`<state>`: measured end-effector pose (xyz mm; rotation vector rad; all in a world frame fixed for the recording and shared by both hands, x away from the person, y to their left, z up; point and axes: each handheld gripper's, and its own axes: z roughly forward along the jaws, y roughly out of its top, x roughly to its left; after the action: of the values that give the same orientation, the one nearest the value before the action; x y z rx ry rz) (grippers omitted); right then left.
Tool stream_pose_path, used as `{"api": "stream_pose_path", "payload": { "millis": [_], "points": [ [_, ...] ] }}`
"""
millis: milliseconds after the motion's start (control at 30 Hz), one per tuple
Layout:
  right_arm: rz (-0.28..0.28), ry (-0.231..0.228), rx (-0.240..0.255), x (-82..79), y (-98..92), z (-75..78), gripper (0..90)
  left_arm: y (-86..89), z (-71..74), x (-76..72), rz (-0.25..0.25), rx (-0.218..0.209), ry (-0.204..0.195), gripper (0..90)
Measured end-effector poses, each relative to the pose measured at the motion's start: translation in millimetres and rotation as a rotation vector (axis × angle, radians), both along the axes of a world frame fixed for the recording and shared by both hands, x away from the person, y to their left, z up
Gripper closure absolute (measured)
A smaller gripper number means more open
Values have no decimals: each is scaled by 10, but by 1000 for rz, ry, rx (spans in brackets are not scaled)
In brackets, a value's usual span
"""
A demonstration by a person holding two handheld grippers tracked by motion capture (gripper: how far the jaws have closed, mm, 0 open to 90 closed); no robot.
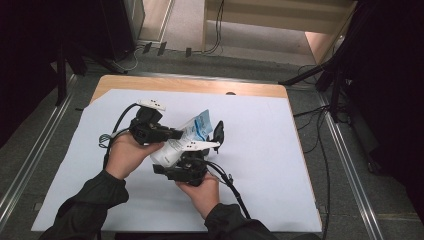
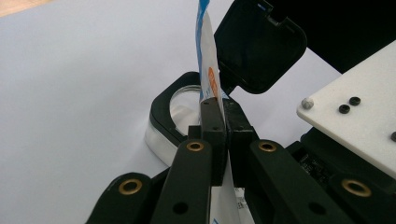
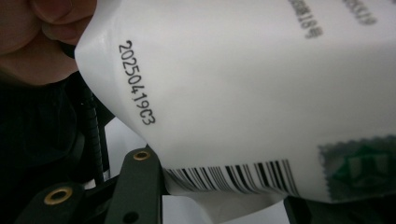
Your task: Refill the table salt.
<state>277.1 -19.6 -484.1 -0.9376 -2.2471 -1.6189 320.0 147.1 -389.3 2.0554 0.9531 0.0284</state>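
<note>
A white pouch (image 1: 172, 150) with a blue printed top (image 1: 201, 123) is held up over the white sheet between both grippers. My left gripper (image 1: 176, 134) comes in from the left, its jaws shut on the pouch's thin blue-and-white edge (image 2: 208, 70), pinched at the left gripper's (image 2: 223, 114) tips. From below, my right gripper (image 1: 186, 159) is shut on the pouch's body, whose white back (image 3: 243, 93) shows a barcode and a date code between that gripper's (image 3: 219, 200) jaws. Just past the pinched edge, a black ring-shaped frame (image 2: 164, 108) has its black lid (image 2: 259, 44) hinged open. That lid (image 1: 218, 131) stands up right of the pouch.
The white sheet (image 1: 260, 150) covers most of the wooden table (image 1: 190, 85). Cables (image 1: 232, 187) trail from both grippers toward the front edge. The right gripper's white top plate (image 2: 355, 116) is close beside the left jaws. Black stands and floor cables ring the table.
</note>
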Motion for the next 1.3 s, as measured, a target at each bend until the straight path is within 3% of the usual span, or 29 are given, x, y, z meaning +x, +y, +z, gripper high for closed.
{"api": "stream_pose_path", "payload": {
  "millis": [600, 1100, 1300],
  "points": [
    [-2, -4, -13, -10, 6, -19, 610, 1, -10, 7, -7, 10, 0, 900],
    [-2, -42, -38, -24, 23, -23, 585, -11, -8, 1, 0, 19, -13, 900],
    [-9, -19, -24, -11, 6, -10, 606, -11, -1, -2, -1, 10, -19, 900]
  ]
}}
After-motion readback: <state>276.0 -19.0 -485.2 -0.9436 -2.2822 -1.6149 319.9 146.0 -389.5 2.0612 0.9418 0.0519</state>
